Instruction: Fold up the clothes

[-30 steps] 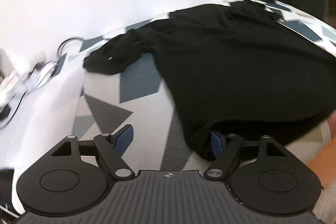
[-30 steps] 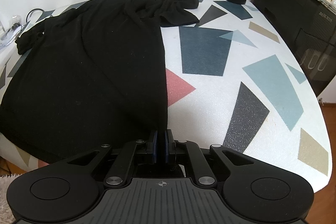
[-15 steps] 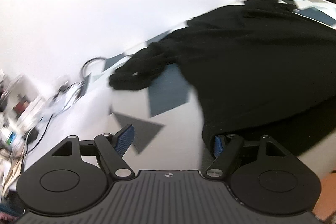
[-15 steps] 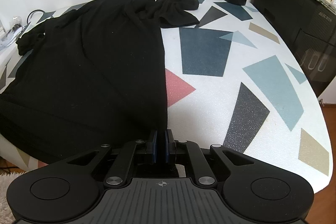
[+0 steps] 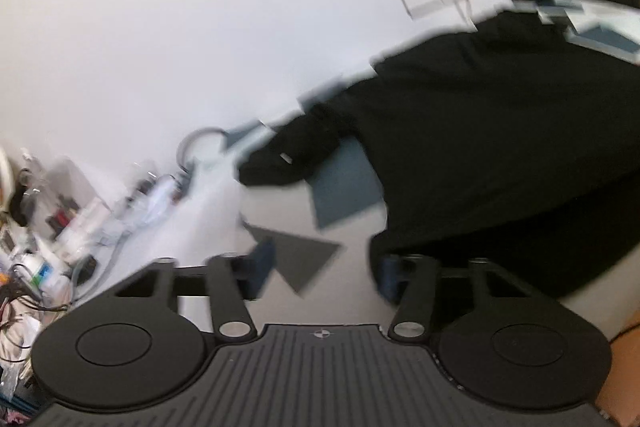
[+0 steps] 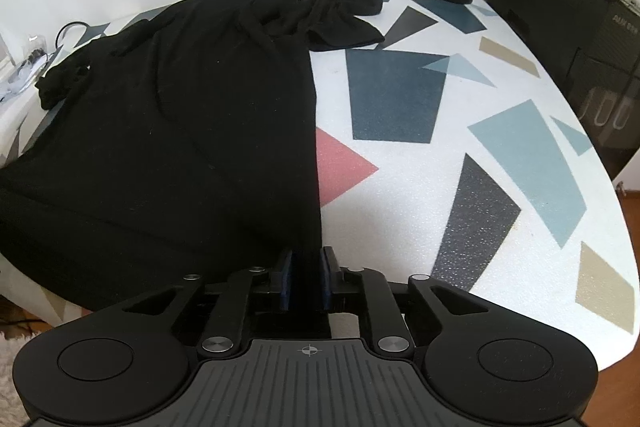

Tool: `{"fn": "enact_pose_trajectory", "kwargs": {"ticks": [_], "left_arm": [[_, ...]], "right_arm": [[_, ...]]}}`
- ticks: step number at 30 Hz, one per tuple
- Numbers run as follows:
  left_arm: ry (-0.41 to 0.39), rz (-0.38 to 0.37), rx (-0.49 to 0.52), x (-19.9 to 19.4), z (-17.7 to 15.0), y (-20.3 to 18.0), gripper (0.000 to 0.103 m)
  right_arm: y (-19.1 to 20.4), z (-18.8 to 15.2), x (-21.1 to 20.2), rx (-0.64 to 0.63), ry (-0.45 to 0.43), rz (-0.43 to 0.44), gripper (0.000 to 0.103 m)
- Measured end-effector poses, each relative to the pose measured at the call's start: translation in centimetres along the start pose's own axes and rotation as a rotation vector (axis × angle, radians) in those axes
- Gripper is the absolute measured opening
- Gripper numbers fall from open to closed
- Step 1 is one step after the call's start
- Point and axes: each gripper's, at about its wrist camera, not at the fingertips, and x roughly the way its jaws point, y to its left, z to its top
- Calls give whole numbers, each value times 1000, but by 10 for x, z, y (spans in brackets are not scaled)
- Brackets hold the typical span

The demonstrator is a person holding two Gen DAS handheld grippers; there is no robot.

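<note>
Right tongs (image 6: 306, 277) pinching black shirt (image 6: 192, 131) hem at bench (image 6: 500, 187) edge; left tongs (image 5: 324, 269) spread wide, one pad seemingly touching the shirt corner, blurry.

Black shirt (image 6: 192, 131) on patterned table (image 6: 500, 155)

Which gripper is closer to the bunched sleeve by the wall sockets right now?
Right, I'd judge. The right gripper sits at the black shirt's near hem, on the side edge leading up to that bunched sleeve. The left gripper is open at the opposite hem corner, across the garment.
</note>
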Motion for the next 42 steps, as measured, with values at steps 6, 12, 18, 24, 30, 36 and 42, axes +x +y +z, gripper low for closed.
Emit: {"fn": "enact_pose_trajectory", "kwargs": {"ticks": [6, 12, 18, 24, 30, 36, 42], "left_arm": [[45, 18, 7, -8, -7, 3, 52], [157, -48, 13, 5, -28, -4, 62], [148, -60, 21, 10, -27, -2, 65], [133, -163, -83, 9, -23, 9, 11], [120, -177, -236, -4, -20, 26, 6], [176, -175, -319, -16, -38, 28, 6], [213, -155, -244, -21, -43, 12, 17]], "right_arm": [[1, -2, 0, -19, -11, 7, 16], [-2, -2, -3, 17, -7, 27, 23], [-7, -8, -20, 56, -52, 35, 47], [5, -15, -13, -34, -9, 48, 42], [13, -18, -17, -153, -5, 34, 4], [6, -24, -25, -171, 4, 35, 5], [21, -34, -44, -251, -117, 55, 29]]}}
